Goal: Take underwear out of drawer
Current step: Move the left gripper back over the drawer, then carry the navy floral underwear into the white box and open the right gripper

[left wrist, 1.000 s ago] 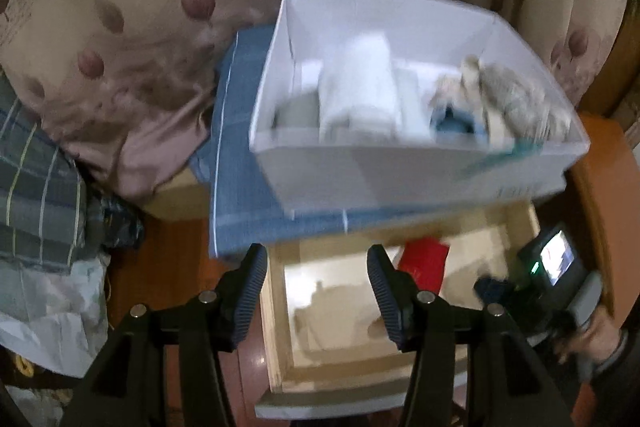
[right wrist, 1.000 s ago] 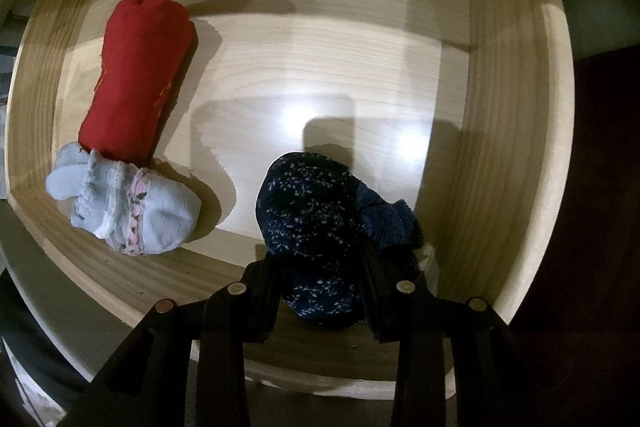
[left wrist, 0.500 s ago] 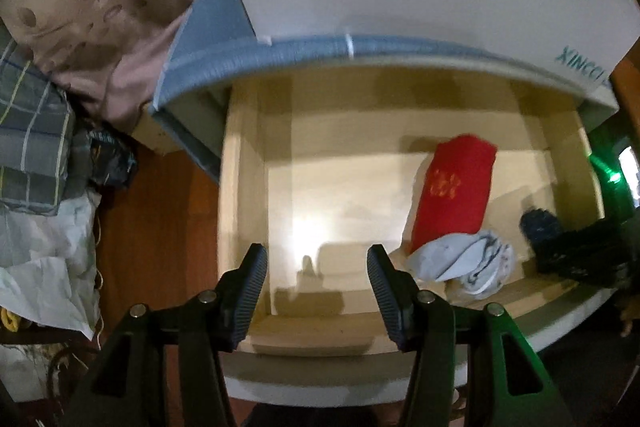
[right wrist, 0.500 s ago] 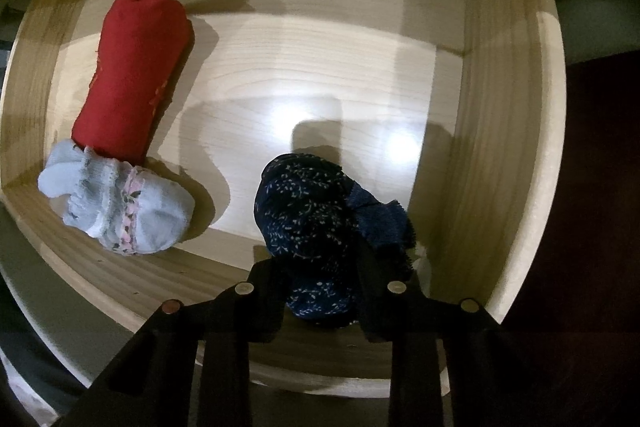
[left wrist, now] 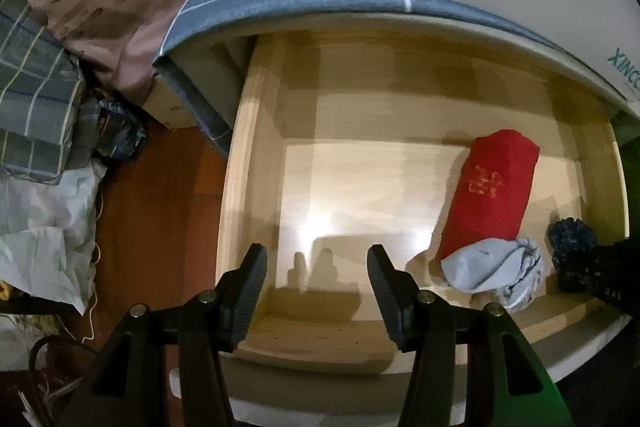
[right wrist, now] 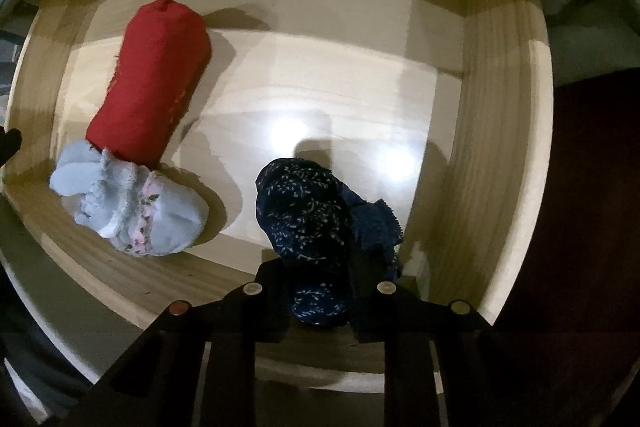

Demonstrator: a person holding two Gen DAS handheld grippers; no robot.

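right tongs (right wrist: 318, 291): just finished squeezing shut on the dark navy speckled rolled underwear (right wrist: 308, 223), low in the pale wooden drawer (right wrist: 500, 187)'s right front corner
left tongs (left wrist: 316, 291): dropped down over the drawer, spread wide, nothing between them
left in drawer: red fabric roll (left wrist: 492, 195), pale blue lacy bundle (left wrist: 492, 269)
so: grip looks set, lift-out's probably next

Pale wooden drawer (right wrist: 496, 131): red roll (right wrist: 152, 83), light-blue bundle (right wrist: 132, 215) (touching), navy bundle (right wrist: 308, 223) apart.
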